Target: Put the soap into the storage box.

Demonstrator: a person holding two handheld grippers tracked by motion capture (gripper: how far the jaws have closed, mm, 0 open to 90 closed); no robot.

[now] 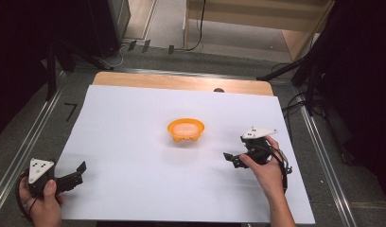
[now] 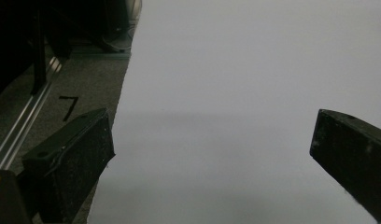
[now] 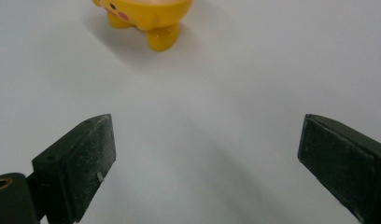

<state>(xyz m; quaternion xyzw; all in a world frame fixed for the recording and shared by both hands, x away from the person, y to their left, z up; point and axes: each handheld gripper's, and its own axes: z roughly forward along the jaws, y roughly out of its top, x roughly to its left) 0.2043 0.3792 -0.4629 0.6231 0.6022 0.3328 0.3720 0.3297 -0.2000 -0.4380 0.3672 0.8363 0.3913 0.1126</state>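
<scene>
Person at a table with a hand-held gripper in each hand. At the near left corner of the white sheet point(image 1: 134, 142), the left hand point(image 1: 42, 201) grips the left gripper point(image 1: 76, 171) from below, its grey plate uppermost and its jaws directed rightward and away across the sheet; the jaws stand released with nothing between them. The left gripper view adds what the high view cannot resolve: the left jaw lies over the sheet's edge, with grey floor, a metal rail point(image 2: 25, 123) and a black tape mark point(image 2: 68, 106) beyond it. At the sheet's centre stands the orange bowl point(image 1: 186, 130), upright, well apart from both grippers. The right gripper view shows its underside detail: stubby feet and a painted face with pink cheeks on the bowl's wall. At right, the right hand point(image 1: 267, 170) enters from the bottom edge, forearm angled up and leftward, and holds the right gripper point(image 1: 232, 158) low over the sheet, aimed left toward the bowl. Its jaws are spread wide and empty, with bare sheet between them.
</scene>
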